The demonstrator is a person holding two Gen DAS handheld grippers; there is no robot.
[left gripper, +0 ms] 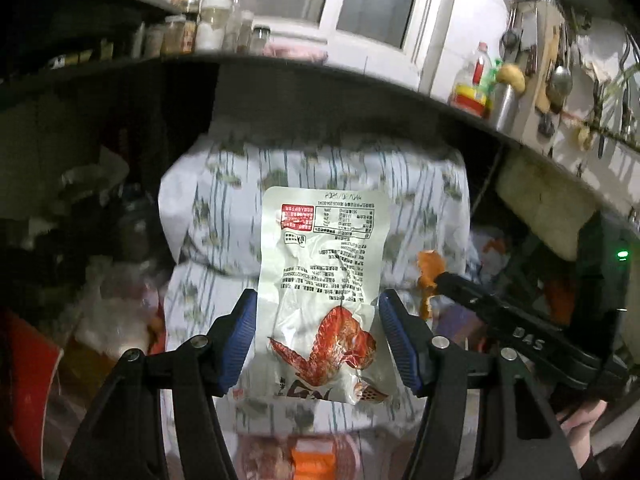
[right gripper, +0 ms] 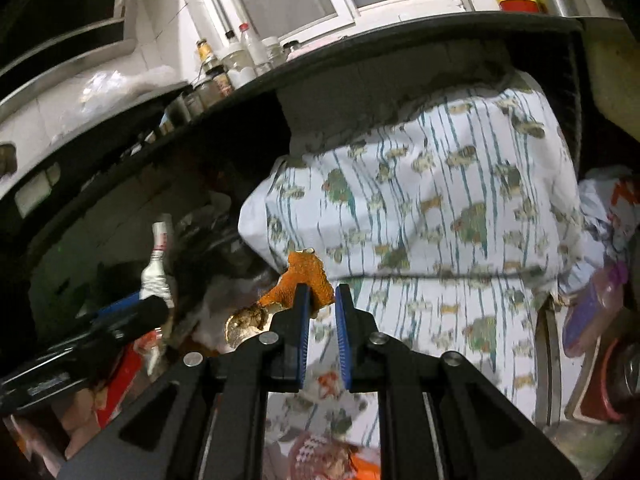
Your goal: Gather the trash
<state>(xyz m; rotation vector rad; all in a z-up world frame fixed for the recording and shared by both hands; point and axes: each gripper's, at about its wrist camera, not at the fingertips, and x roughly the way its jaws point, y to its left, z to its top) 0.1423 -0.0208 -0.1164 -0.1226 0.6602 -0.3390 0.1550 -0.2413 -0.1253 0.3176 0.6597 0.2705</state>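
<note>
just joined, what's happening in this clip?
A person is collecting trash with a handheld claw in each hand. The left claw grips a crinkled white plastic snack wrapper printed with a red chicken wing between its blue pads. The right claw is nearly closed on a ragged piece of orange peel. Both are held up in front of a white fabric cover with a green leaf pattern, below a dark countertop edge lined with bottles.
</note>
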